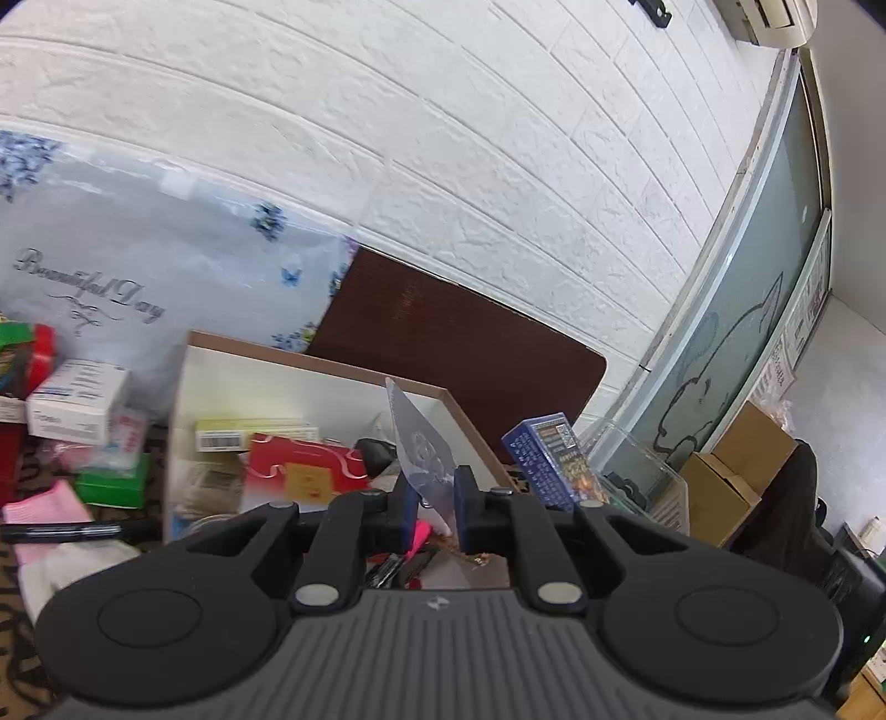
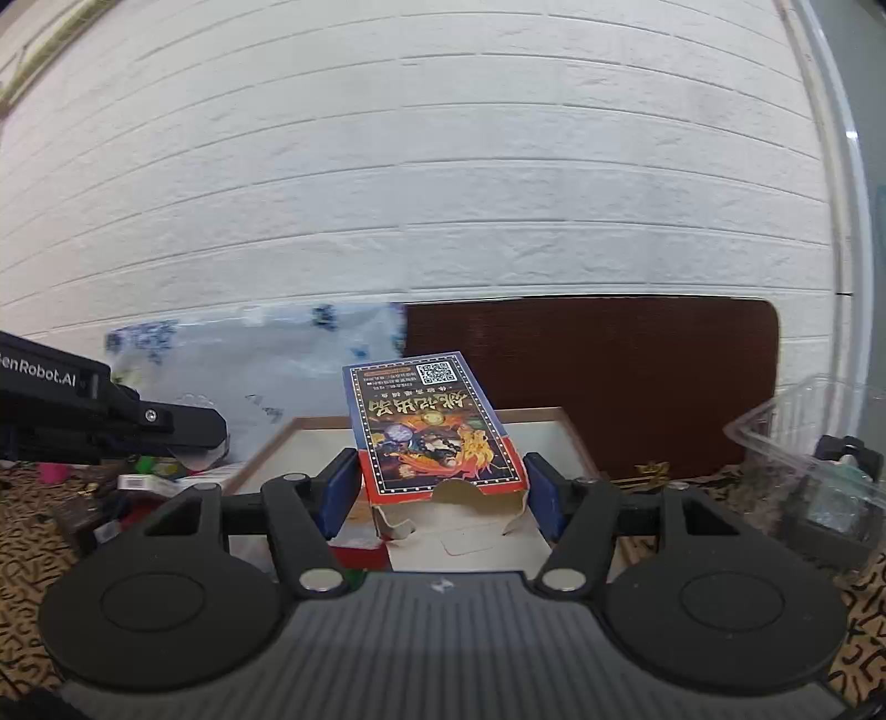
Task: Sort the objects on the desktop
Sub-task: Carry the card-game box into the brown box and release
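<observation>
Currently, left claw is clenched on a clear plastic sheet above the open cardboard box. Right claw grips a card box over the same box. Judgement: sorting is partial; loose items remain on the worktop.

Lived-in home room, or a small home office. White brick-pattern wall panel, wall air conditioner at the top corner, frosted glass partition with a cartoon drawing. Bench under a leopard-print cloth, crowded with household clutter: open cardboard box of odds and ends, small medicine-type cartons, floral "Beautiful Day" plastic bag. Brown cartons stacked by the partition.
</observation>
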### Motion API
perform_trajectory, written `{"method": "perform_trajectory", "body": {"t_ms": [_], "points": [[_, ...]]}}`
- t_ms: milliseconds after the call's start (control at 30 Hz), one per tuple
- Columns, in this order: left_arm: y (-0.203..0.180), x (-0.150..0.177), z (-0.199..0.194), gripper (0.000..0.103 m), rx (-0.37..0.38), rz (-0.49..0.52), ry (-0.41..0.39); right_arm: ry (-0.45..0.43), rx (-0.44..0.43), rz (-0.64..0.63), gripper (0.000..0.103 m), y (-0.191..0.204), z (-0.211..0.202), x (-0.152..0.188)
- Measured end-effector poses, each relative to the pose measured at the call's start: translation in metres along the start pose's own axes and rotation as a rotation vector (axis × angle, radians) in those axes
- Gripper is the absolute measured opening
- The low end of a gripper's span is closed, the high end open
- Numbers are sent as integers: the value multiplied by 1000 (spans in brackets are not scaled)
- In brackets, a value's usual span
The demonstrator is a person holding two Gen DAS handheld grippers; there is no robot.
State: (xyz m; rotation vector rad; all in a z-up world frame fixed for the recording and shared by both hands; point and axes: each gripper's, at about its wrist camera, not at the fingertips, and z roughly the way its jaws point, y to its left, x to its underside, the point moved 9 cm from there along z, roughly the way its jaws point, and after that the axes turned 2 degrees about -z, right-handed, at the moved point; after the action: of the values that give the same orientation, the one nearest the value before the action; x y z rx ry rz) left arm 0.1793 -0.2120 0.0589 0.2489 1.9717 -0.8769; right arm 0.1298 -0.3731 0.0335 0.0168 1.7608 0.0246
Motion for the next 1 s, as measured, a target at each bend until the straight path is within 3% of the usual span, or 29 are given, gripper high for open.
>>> {"method": "perform_trajectory", "body": {"t_ms": [167, 567, 600, 733, 867, 1000], "points": [[-7, 3, 43, 12, 9, 0, 45, 18, 69, -21, 62, -20, 30, 8], [1, 21, 107, 14, -3, 12, 134, 106, 68, -53, 66, -35, 87, 37], [1, 21, 108, 19, -2, 13, 131, 118, 53, -71, 67, -32, 90, 39], [2, 19, 105, 70, -11, 23, 99, 110, 55, -131, 85, -25, 90, 42], [3, 17, 100, 88, -23, 29, 76, 88, 68, -180, 92, -20, 83, 38], [3, 17, 94, 96, -37, 37, 66, 90, 68, -186, 97, -17, 77, 39]]}}
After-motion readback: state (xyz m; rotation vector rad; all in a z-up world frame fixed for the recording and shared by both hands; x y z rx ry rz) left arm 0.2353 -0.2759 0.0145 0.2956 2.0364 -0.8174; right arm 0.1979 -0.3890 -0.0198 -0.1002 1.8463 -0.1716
